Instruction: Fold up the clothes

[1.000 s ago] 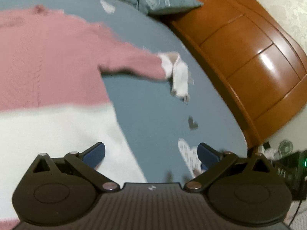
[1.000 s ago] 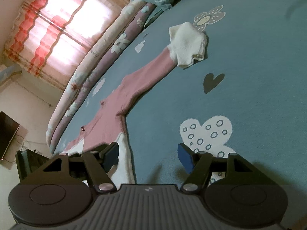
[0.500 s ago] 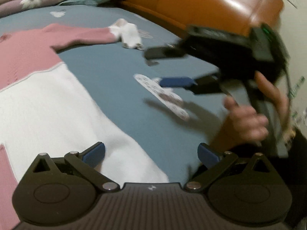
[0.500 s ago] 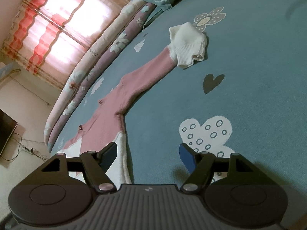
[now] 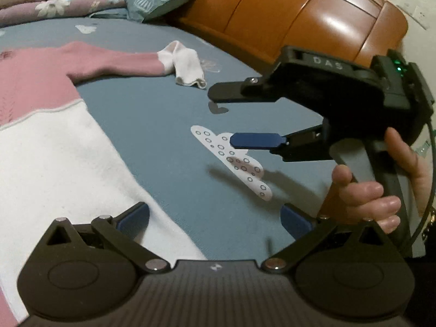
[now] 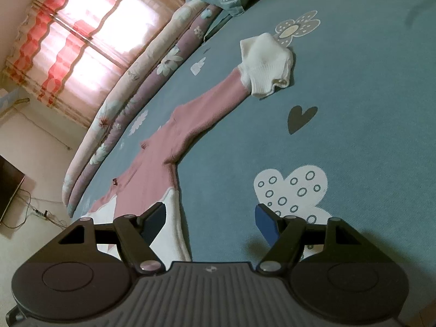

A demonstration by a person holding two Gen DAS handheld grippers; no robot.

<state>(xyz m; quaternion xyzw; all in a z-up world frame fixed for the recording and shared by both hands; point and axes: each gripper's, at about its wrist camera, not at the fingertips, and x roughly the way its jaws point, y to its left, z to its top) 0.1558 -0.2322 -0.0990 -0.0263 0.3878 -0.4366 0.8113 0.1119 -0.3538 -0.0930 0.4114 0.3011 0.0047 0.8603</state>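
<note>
Lying flat on the blue patterned bedsheet [image 5: 152, 125], the pink-and-white knitted sweater [image 5: 54, 125] stretches one sleeve toward the glossy wooden headboard [image 5: 299, 19], its white ribbed cuff [image 6: 268, 64] crumpled. The left claw [image 5: 215, 218] gapes empty at the hem. The right claw [image 6: 209, 218], previously outside the left view, now shows there, empty above the sheet. Striped curtains [image 6: 70, 41] glow behind.

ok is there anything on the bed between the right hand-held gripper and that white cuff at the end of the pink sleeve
Nothing visible. Between the open right hand-held gripper and the white cuff lies only bare blue bedspread with printed hearts. The pink sleeve lies off to the left of that path.
</note>
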